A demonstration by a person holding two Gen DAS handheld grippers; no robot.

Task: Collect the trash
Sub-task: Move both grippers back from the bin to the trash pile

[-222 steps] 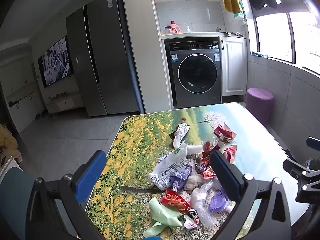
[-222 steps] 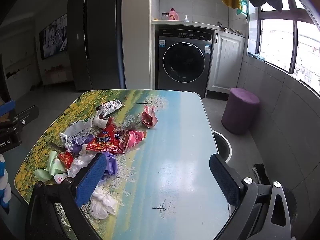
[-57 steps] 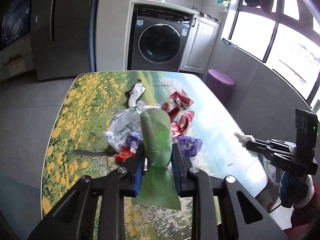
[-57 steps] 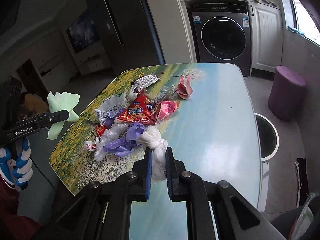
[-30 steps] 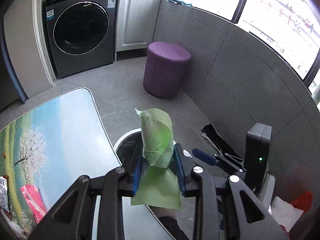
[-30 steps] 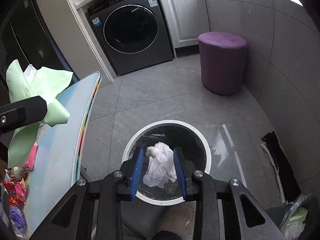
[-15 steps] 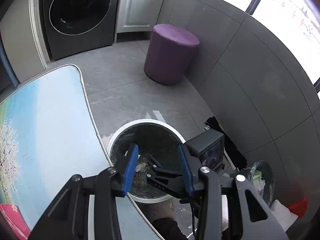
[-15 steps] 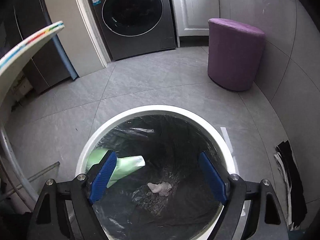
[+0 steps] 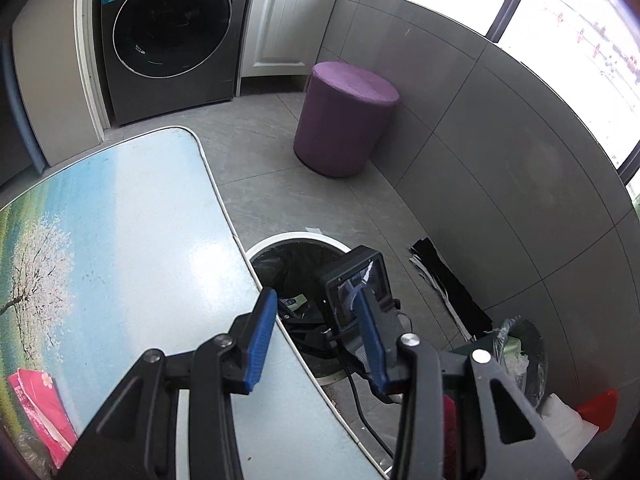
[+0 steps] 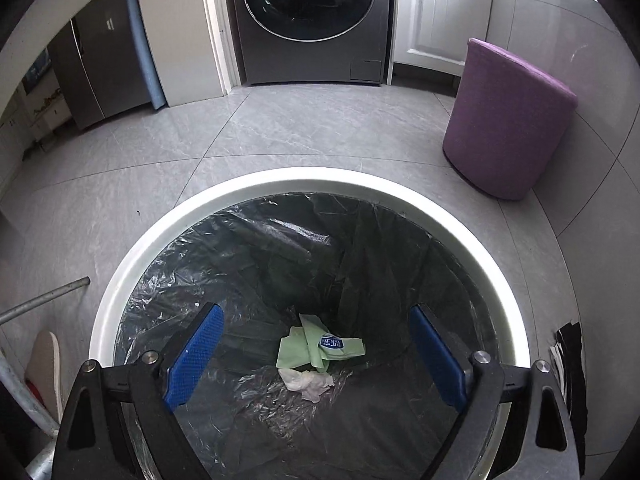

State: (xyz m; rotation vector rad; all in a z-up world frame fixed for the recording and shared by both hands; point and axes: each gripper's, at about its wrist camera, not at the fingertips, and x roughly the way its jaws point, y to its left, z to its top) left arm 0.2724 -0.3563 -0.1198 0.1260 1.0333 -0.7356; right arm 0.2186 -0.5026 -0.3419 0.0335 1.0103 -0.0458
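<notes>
Right gripper (image 10: 316, 356) points steeply down into the white-rimmed trash bin (image 10: 168, 224), its 2 blue pads spread wide with nothing between them. At the bottom of the black liner lie a green wrapper (image 10: 320, 346) and, touching it, a crumpled white tissue (image 10: 306, 383). Left gripper (image 9: 318, 340) is angled down over the edge of the table (image 9: 132, 216), above the bin; jaws parted moderately, holding nothing. A pink packet (image 9: 38, 408) lies on the table at lower left.
</notes>
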